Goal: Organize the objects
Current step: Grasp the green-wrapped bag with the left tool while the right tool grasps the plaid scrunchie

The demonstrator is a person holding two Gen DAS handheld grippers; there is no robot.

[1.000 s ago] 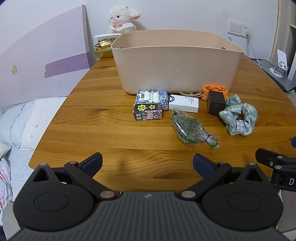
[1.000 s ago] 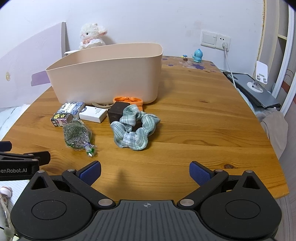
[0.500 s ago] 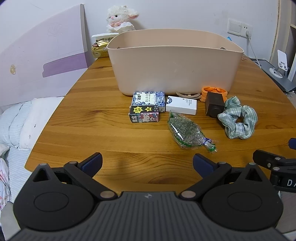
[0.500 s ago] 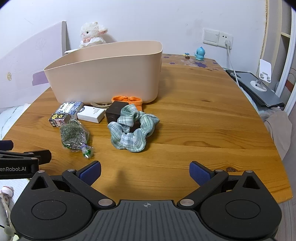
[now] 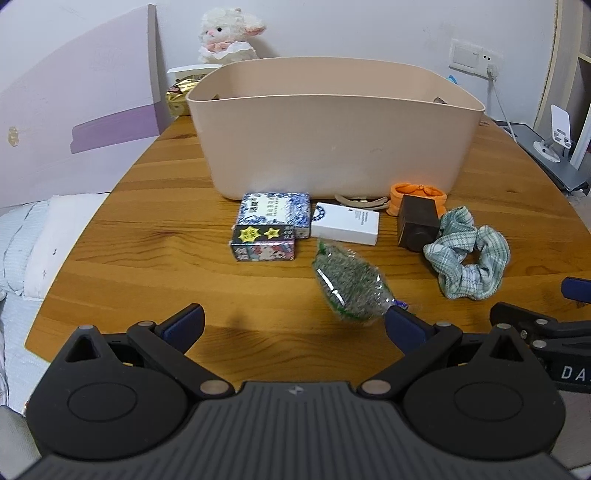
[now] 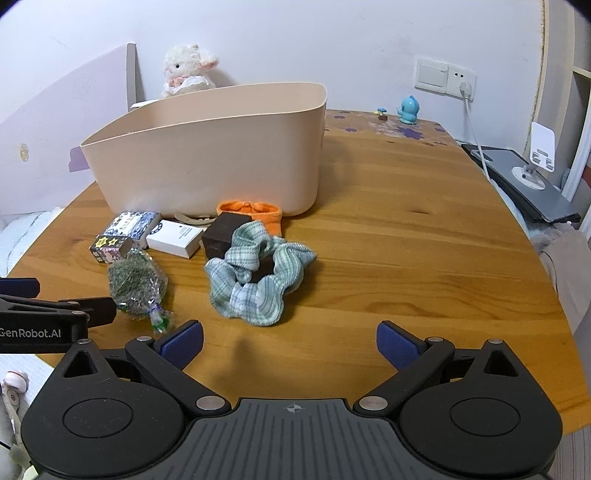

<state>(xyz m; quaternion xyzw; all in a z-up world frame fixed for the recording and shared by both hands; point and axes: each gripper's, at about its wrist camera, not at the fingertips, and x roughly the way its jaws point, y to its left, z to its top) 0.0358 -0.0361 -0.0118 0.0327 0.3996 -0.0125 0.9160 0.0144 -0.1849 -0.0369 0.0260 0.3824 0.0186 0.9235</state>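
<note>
A beige plastic bin (image 5: 334,147) (image 6: 207,162) stands on the wooden table (image 5: 155,229). In front of it lie a blue-patterned box (image 5: 275,212), a black star-printed box (image 5: 263,242), a white box (image 5: 345,223), a clear bag of green herbs (image 5: 349,286) (image 6: 137,282), a dark brown box (image 5: 417,221), an orange fabric piece (image 5: 417,192) and a plaid green scrunchie (image 5: 467,258) (image 6: 255,273). My left gripper (image 5: 293,325) hangs open just short of the herb bag. My right gripper (image 6: 290,341) is open too, just short of the scrunchie, holding nothing.
A plush lamb (image 5: 229,35) and snack packets (image 5: 181,92) sit behind the bin. A blue figurine (image 6: 408,109) stands at the far edge. A grey device with a white stand (image 6: 524,177) lies at the right. A bed (image 5: 26,240) lies left of the table.
Both grippers have moved forward a little toward the objects; the herb bag and scrunchie sit closer to the fingertips. Nothing on the table has moved.
</note>
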